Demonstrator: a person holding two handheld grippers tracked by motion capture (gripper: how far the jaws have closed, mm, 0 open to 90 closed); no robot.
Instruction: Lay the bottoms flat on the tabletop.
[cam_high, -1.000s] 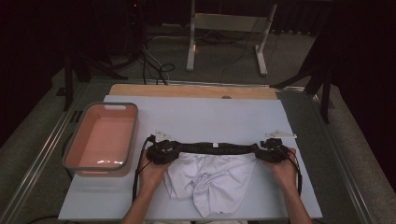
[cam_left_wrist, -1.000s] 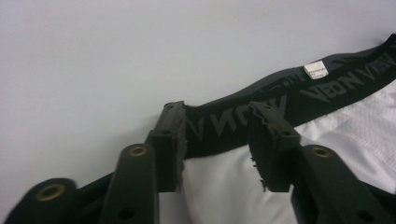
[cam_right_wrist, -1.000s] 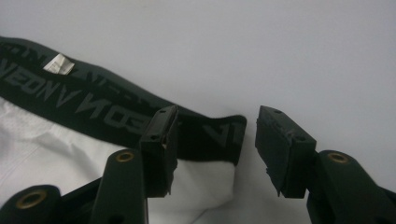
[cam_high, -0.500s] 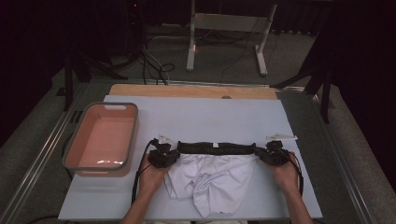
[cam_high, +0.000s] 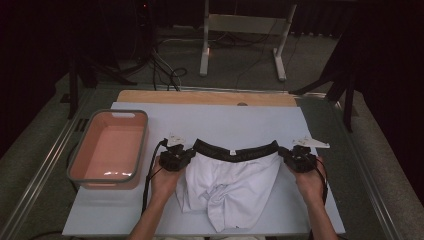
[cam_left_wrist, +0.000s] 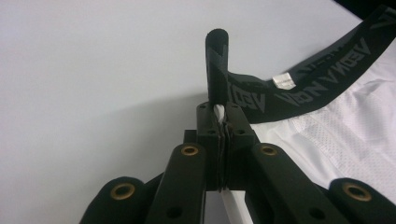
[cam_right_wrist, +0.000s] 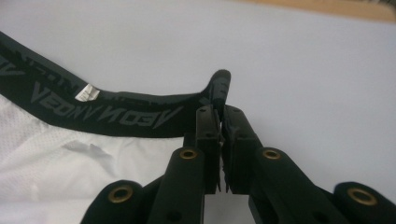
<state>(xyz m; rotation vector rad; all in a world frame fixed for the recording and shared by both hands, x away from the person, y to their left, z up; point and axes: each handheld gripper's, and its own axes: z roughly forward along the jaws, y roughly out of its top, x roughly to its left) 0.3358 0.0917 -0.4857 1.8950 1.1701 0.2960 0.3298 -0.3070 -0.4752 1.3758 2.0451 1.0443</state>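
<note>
The white underpants (cam_high: 231, 187) lie on the white table (cam_high: 210, 122), near the front edge. The left gripper (cam_high: 186, 156) pinches one end of the black waistband (cam_high: 235, 149) — the right gripper (cam_high: 285, 154) pinches the other end. A pink tub (cam_high: 80, 165) sits off to the left.

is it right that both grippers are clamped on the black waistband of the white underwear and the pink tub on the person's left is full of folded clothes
Not quite. The pink tub is empty; the high view shows its bare floor. The rest holds: the left gripper and the right gripper are each shut on an end of the black waistband of the white underwear.
</note>
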